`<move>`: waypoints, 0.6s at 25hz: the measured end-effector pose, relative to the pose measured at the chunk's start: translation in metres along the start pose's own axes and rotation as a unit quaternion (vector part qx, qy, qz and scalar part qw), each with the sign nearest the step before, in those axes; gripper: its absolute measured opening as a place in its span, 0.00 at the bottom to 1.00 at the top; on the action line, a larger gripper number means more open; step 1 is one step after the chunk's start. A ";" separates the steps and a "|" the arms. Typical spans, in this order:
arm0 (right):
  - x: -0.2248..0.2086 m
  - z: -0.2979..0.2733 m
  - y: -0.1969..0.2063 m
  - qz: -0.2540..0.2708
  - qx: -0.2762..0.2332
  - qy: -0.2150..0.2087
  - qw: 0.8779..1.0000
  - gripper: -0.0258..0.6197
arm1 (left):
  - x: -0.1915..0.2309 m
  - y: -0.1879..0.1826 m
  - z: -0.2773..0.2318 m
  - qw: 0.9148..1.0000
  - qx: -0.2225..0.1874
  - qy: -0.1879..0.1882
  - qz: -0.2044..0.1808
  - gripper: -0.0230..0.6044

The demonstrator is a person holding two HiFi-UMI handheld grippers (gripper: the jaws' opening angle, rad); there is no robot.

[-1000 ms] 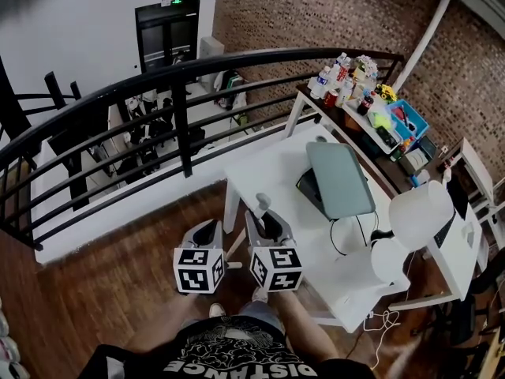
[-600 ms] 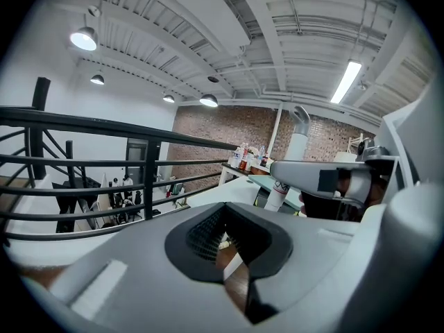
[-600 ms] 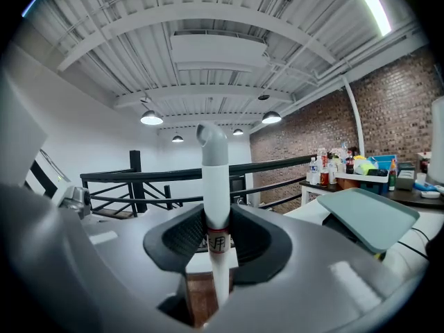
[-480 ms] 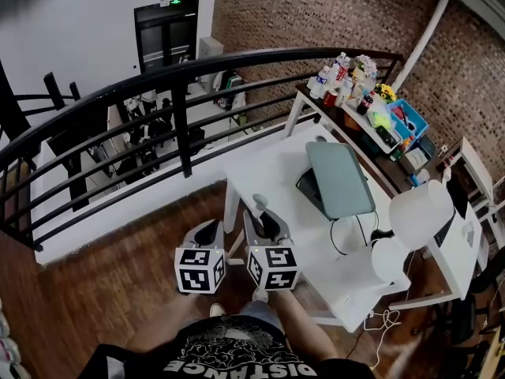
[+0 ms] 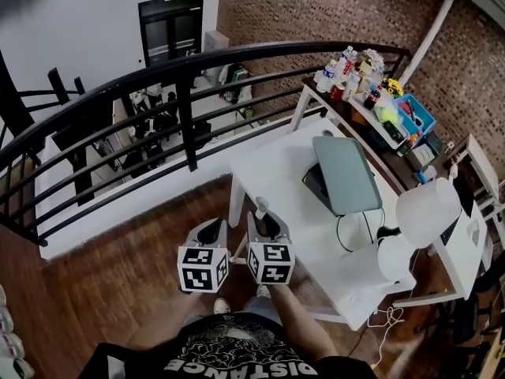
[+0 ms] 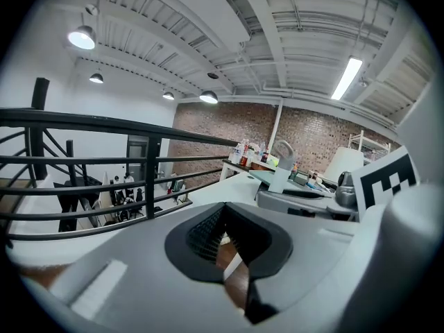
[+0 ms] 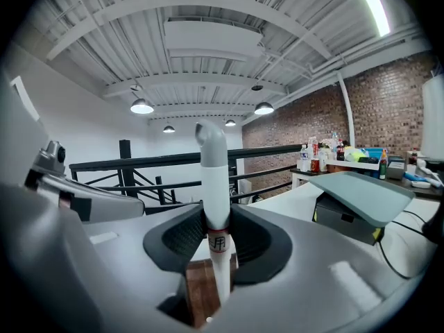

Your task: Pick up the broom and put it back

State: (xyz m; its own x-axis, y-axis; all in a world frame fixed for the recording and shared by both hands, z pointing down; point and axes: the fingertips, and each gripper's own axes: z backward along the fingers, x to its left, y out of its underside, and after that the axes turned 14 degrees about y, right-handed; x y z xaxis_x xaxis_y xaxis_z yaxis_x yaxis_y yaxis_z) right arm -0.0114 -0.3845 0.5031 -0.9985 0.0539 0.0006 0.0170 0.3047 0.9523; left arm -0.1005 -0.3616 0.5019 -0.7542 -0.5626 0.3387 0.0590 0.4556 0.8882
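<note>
The person is holding the left gripper (image 5: 211, 229) and the right gripper (image 5: 264, 216) side by side just in front of the body, both pointing forward and slightly downward with their marker cubes facing up. The left gripper's fingers (image 6: 205, 231) are meeting at the tips with nothing between them. The right gripper's fingers (image 7: 182, 238) are clamping an upright white broom handle (image 7: 211, 186).
</note>
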 end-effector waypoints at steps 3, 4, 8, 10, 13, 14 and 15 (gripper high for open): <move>-0.001 -0.006 0.013 -0.005 0.008 0.009 1.000 0.19 | 0.001 0.003 0.000 1.000 0.006 0.001 0.000 0.04; -0.002 -0.007 0.017 -0.006 0.011 0.011 1.000 0.19 | 0.001 0.004 0.000 1.000 0.008 0.001 -0.001 0.04; -0.005 -0.015 0.041 -0.010 0.030 0.021 0.999 0.19 | 0.000 0.007 -0.001 1.000 0.016 0.004 -0.006 0.04; -0.008 -0.020 0.054 -0.015 0.043 0.027 0.999 0.19 | 0.001 0.010 0.000 1.000 0.019 0.003 -0.007 0.04; -0.015 -0.027 0.069 -0.020 0.058 0.037 0.997 0.19 | 0.002 0.016 -0.001 1.000 0.027 0.001 -0.005 0.04; -0.017 -0.029 0.073 -0.021 0.062 0.041 0.997 0.19 | 0.003 0.017 -0.001 1.000 0.029 0.001 -0.004 0.04; -0.019 -0.030 0.076 -0.022 0.065 0.045 0.997 0.19 | 0.003 0.018 -0.001 1.000 0.031 0.001 -0.003 0.04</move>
State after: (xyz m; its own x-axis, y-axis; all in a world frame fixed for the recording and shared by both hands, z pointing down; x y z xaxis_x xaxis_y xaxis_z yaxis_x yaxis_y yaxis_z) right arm 0.0071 -0.3907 0.5848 -0.9989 -0.0464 -0.0077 -0.0267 0.4250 0.9048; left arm -0.1008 -0.3555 0.5193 -0.7530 -0.5670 0.3339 0.0130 0.4945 0.8691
